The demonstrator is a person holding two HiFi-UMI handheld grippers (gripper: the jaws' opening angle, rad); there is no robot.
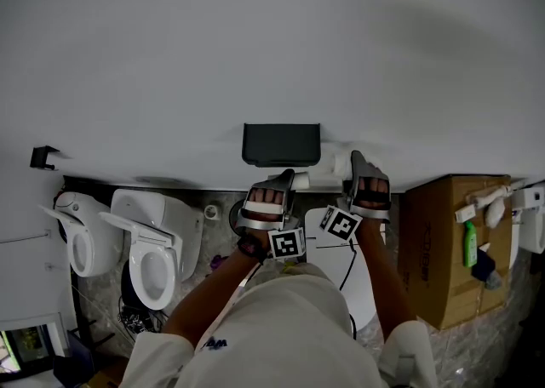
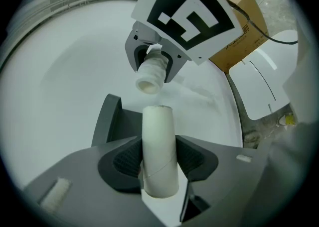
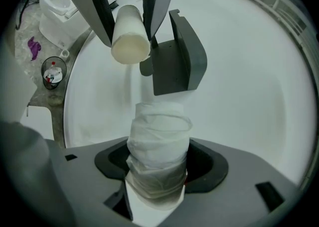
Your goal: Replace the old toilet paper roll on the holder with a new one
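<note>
Head view: the left gripper (image 1: 278, 185) and right gripper (image 1: 361, 175) reach nearly level toward the dark holder (image 1: 281, 145) at 12 o'clock, which looks empty. Left gripper view: its jaws clamp a bare cardboard core (image 2: 158, 144), probably the old one, already off. Right gripper view: its jaws squeeze the paper-wound roll (image 3: 159, 144), I think not mounted yet.

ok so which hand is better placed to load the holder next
Right, probably. The right gripper is shut on the paper-wrapped roll, with the holder ahead of it. The left gripper only grips a bare tube.
</note>
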